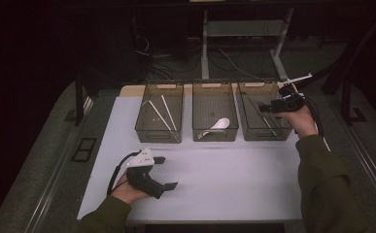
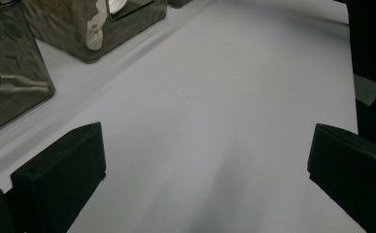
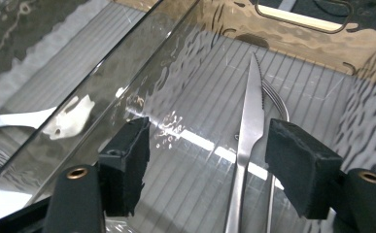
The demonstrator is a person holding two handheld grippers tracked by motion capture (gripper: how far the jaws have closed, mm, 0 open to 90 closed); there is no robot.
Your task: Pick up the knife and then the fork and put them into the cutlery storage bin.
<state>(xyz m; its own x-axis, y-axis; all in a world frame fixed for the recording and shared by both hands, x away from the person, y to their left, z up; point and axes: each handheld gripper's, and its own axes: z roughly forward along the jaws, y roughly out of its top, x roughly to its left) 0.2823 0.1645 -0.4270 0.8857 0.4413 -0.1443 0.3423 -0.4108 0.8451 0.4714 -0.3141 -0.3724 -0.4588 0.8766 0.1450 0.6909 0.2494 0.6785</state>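
Near the bench's front edge the left claw [image 1: 168,172] rests wide open and empty, while farther back the right claw [image 3: 207,165], parted, hovers over the knife [image 3: 247,131] lying in the right-hand bin [image 1: 253,87].

**Dim room, lit table, glare on clear plastic**

Dark surroundings in the high view; only the white table [image 1: 214,184] bright, lit from above. Soft, low-contrast picture, edges sinking into black. Faint, diffuse shadows under the bins [image 1: 214,116]. In the left gripper view, even grey-white light, a broad soft shadow down the middle, near jaws slightly out of focus. In the right gripper view, sharp focus, rippled reflections on the bin wall [image 3: 176,63], bright glints along the knife [image 3: 251,116].
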